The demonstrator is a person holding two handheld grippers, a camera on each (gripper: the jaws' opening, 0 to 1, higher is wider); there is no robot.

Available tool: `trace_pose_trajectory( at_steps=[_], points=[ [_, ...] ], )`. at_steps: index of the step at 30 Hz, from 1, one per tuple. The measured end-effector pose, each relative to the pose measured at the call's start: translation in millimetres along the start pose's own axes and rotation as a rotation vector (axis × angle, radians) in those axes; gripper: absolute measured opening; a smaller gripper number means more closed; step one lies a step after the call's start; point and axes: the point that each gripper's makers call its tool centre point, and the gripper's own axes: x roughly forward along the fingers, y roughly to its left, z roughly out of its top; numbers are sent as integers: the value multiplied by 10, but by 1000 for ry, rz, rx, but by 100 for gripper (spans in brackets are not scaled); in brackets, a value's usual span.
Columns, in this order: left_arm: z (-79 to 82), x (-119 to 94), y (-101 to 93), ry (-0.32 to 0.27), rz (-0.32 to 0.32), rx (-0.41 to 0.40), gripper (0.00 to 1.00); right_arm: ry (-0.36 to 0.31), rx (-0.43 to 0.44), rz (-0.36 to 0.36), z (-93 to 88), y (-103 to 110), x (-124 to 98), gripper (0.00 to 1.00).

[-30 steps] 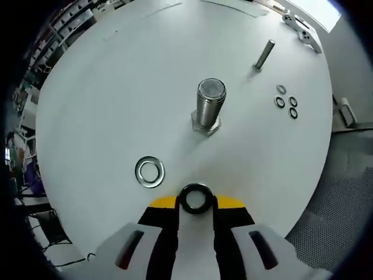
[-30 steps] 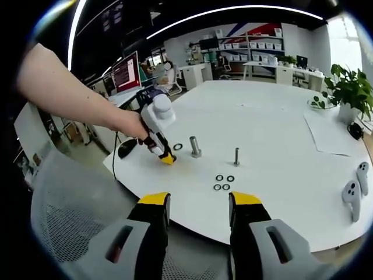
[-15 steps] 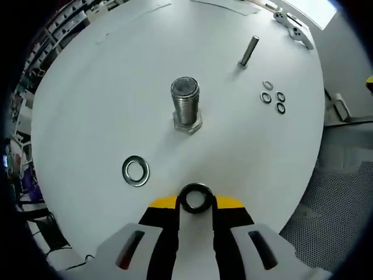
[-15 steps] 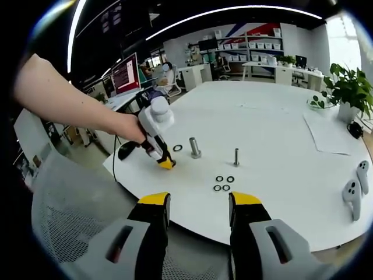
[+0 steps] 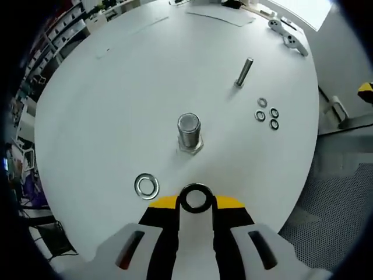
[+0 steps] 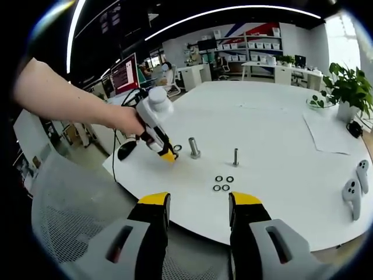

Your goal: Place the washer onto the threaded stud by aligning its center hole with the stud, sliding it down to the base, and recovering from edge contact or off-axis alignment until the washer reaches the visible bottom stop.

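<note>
The task has hardly begun: the left tool (image 5: 196, 201) is clamped on a dark ring-shaped washer (image 5: 196, 198) above the white round tabletop (image 5: 116, 87), short of the bare upright steel threaded stud (image 5: 189, 132), while the right tool (image 6: 197, 205) waits apart and empty.

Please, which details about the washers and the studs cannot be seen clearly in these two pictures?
- Large stud: its base stop, left gripper view, hidden by its own body seen from above.
- Thin stud: threads, right gripper view, too small.
- Four small washers: too small to compare.
- Washer: partly hidden by the left gripper.
</note>
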Motion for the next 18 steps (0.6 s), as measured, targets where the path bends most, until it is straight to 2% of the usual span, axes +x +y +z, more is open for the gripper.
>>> trace_pose_trajectory(
  at_steps=[6,18],
  points=[
    [125,-94,33,-10,3,52,19,2,-4,1,-4,2,3,43],
    [427,-268,84,-57,13,97,19,-1,-1,4,1,4,2,43]
  ],
)
